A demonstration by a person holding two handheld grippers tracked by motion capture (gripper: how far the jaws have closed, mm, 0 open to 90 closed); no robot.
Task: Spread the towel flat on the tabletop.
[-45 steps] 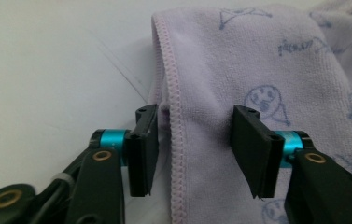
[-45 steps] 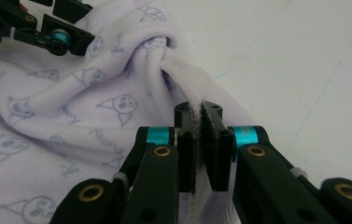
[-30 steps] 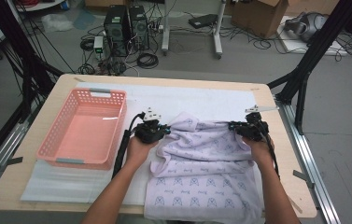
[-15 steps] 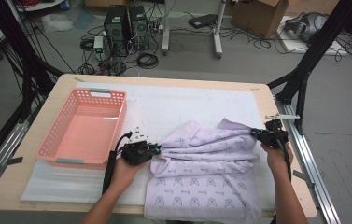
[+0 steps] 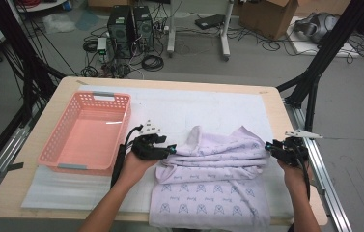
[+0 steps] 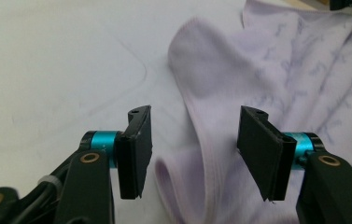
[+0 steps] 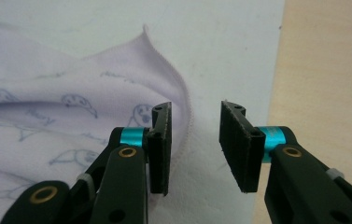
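Observation:
A lavender garment with a small printed pattern lies on the white mat, its upper part bunched into horizontal folds. My left gripper sits open at the folds' left end. In the left gripper view it has a ribbed hem of the garment lying between its jaws, not clamped. My right gripper is open at the folds' right end. In the right gripper view it hovers over the mat, with the garment's edge just beside its left jaw.
A pink plastic basket stands on the left of the wooden table, close to my left hand. Bare mat stretches beyond the garment. Black frame posts flank the table. Computer towers, cables and a cardboard box lie on the floor behind.
Both grippers came toward the person and spread apart, the right one far to the right. The garment's top edge was drawn down and out into folds.

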